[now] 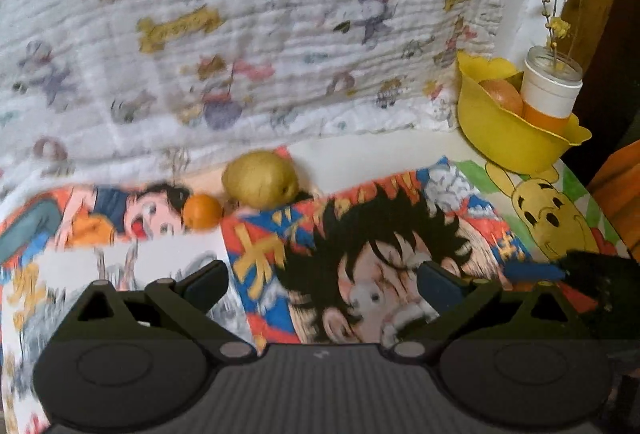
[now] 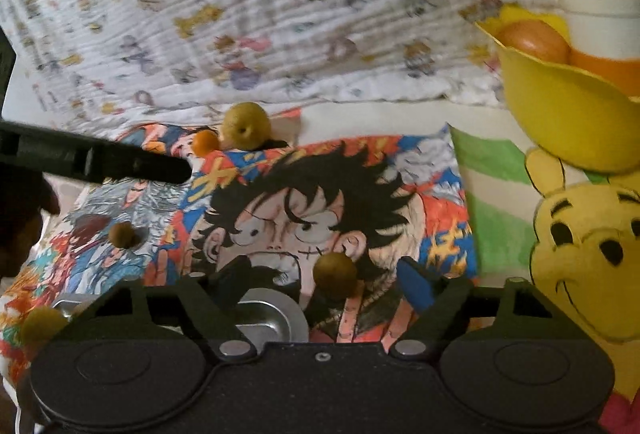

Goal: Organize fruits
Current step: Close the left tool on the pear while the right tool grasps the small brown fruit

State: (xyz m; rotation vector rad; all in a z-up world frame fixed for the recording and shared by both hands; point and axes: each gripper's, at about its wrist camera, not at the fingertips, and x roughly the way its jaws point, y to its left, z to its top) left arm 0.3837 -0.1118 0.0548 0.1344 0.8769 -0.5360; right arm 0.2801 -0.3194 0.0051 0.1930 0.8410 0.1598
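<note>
A yellow-green pear (image 1: 260, 179) (image 2: 245, 125) and a small orange (image 1: 202, 211) (image 2: 206, 141) lie side by side at the far edge of the cartoon-print cloth. My left gripper (image 1: 322, 282) hangs open over the cloth, short of both, with nothing between its fingers. My right gripper (image 2: 326, 278) is open too. A small brownish-green round fruit (image 2: 335, 274) sits on the cloth between its fingers, with gaps on both sides. Two more such fruits (image 2: 122, 234) (image 2: 40, 326) lie to the left. The yellow bowl (image 1: 500, 137) (image 2: 560, 113) at the right holds an orange-brown fruit (image 1: 502, 95) (image 2: 534, 39).
A white and orange cup (image 1: 552, 89) (image 2: 600, 17) with yellow flower stems stands in the bowl. A metal tray (image 2: 272, 318) lies under the right gripper's left finger. The left tool's black housing (image 2: 120, 161) reaches in from the left. A crinkled printed blanket (image 1: 240, 33) rises behind the table.
</note>
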